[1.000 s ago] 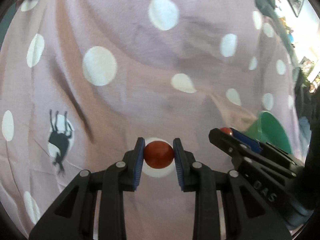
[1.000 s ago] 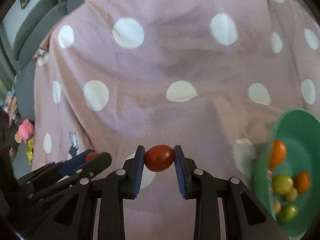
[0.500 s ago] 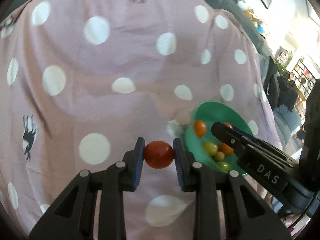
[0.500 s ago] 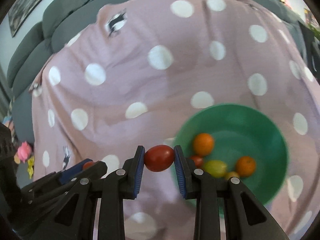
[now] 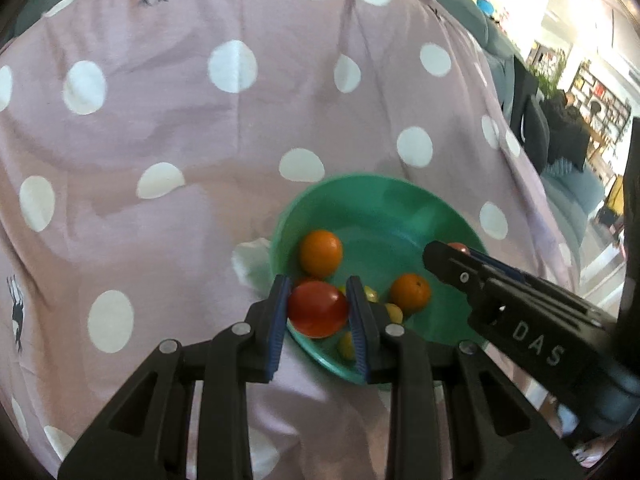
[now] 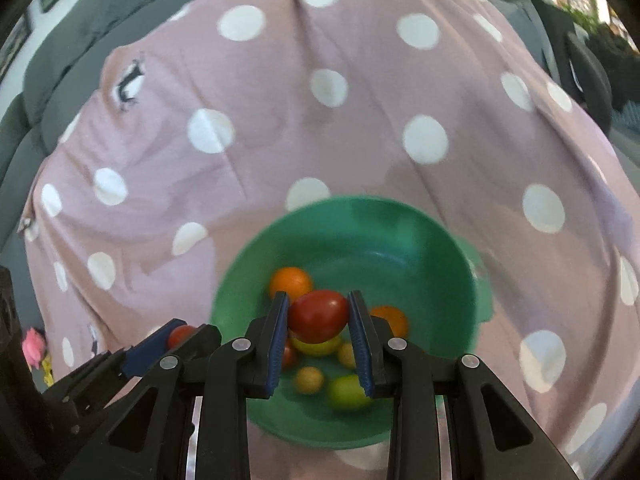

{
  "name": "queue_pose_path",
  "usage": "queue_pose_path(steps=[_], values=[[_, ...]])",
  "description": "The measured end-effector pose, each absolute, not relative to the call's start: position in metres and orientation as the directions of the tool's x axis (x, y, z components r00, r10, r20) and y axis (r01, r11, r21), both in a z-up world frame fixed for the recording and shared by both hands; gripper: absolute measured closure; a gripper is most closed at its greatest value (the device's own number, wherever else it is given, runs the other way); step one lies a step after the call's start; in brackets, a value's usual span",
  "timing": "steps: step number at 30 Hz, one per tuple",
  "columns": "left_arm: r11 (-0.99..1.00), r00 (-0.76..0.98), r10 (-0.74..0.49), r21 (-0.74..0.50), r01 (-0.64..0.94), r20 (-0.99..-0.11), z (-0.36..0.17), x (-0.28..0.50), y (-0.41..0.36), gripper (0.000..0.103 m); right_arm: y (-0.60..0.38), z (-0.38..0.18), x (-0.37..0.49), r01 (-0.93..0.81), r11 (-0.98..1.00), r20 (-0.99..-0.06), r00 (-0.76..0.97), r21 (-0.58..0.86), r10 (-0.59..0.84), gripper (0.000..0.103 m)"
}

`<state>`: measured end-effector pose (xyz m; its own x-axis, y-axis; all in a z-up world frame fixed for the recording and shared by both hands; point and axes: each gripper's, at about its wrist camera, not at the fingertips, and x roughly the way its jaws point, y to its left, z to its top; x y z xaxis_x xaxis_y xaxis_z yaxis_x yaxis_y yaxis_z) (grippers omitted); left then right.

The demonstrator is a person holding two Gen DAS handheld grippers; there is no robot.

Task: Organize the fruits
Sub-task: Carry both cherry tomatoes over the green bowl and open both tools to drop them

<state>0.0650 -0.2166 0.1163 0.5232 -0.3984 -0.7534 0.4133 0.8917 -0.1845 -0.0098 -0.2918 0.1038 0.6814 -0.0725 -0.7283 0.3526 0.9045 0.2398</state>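
Presently, two red tomatoes are held, one in each gripper, above a green bowl (image 5: 384, 208) that rests on a pink cloth with white polka dots (image 5: 200, 128). The left gripper (image 5: 318, 310) is pinched on a red tomato (image 5: 318, 309), which is pressed between the blue pads (image 5: 279, 320) of its black fingers and is seen over the near left rim of the bowl in the left wrist view. The right gripper (image 6: 319, 315) is likewise clamped on a second red tomato (image 6: 319, 315), seen over the middle of the bowl (image 6: 360, 240) in the right wrist view. In the left wrist view the right gripper (image 5: 456, 254) is seen from the side at the right, reaching over the bowl's right part, with a sliver of red fruit showing at its tip. In the right wrist view the left gripper (image 6: 182, 334) is seen at the near left, just outside the bowl's left rim, also with a bit of red at its tip.

Inside the bowl several fruits are gathered: an orange fruit (image 6: 291, 282) at the far left of the pile, another orange fruit (image 6: 390, 320) to the right, a yellow fruit (image 6: 316, 346) beneath the held tomato, a small yellow-orange fruit (image 6: 309, 380) nearer, and a yellow-green fruit (image 6: 347, 392) at the near side. Some of these are blurred. A dark animal print (image 6: 129, 82) is seen on the cloth at the far left, and a grey sofa (image 6: 100, 4) lies beyond the cloth.
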Motion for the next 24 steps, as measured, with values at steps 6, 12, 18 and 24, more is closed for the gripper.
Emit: queue_pose_path(steps=[6, 12, 18, 24], values=[[0.897, 0.491, -0.358, -0.146, 0.417, -0.794, 0.102, 0.072, -0.236, 0.074, -0.309, 0.088, -0.007, 0.432, 0.877, -0.792, 0.601, 0.209, -0.107, 0.072], [0.897, 0.472, -0.341, -0.131, 0.421, -0.813, 0.095, 0.074, -0.244, 0.074, -0.312, 0.082, -0.007, 0.444, 0.872, -0.813, 0.573, 0.207, -0.100, 0.072], [0.896, 0.463, -0.335, -0.125, 0.427, -0.820, 0.094, 0.075, -0.249, 0.074, -0.314, 0.081, -0.006, 0.446, 0.872, -0.820, 0.564, 0.201, -0.099, 0.072], [0.898, 0.481, -0.328, -0.111, 0.425, -0.813, 0.096, 0.073, -0.249, 0.054, -0.317, 0.082, -0.006, 0.448, 0.867, -0.820, 0.566, 0.220, -0.084, 0.071]])
